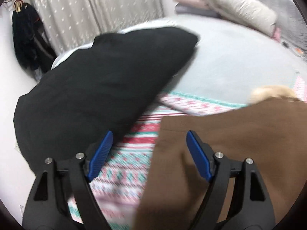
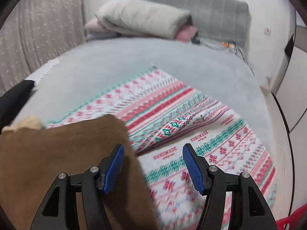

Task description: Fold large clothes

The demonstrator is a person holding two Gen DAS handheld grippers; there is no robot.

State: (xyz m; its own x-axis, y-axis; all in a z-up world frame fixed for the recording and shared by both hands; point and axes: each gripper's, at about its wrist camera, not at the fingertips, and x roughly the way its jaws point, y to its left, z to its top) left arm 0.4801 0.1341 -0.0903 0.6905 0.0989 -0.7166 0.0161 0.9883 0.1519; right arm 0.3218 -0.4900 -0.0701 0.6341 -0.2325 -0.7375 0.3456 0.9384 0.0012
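The left gripper (image 1: pixel 148 140) and right gripper (image 2: pixel 151 153), jaws apart w/ nothing held, are hovered over the brown garment (image 1: pixel 230 153) on the patterned blanket (image 2: pixel 220 153), so its edge should be pinched flat, approx. at both corners, before folding.

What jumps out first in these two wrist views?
The patterned blanket, red, teal and white, spreads across the grey bed and dominates the right view. A brown garment lies over its near edge, under both open grippers, left and right, neither gripping anything. In the left view a big black garment fills the left side.
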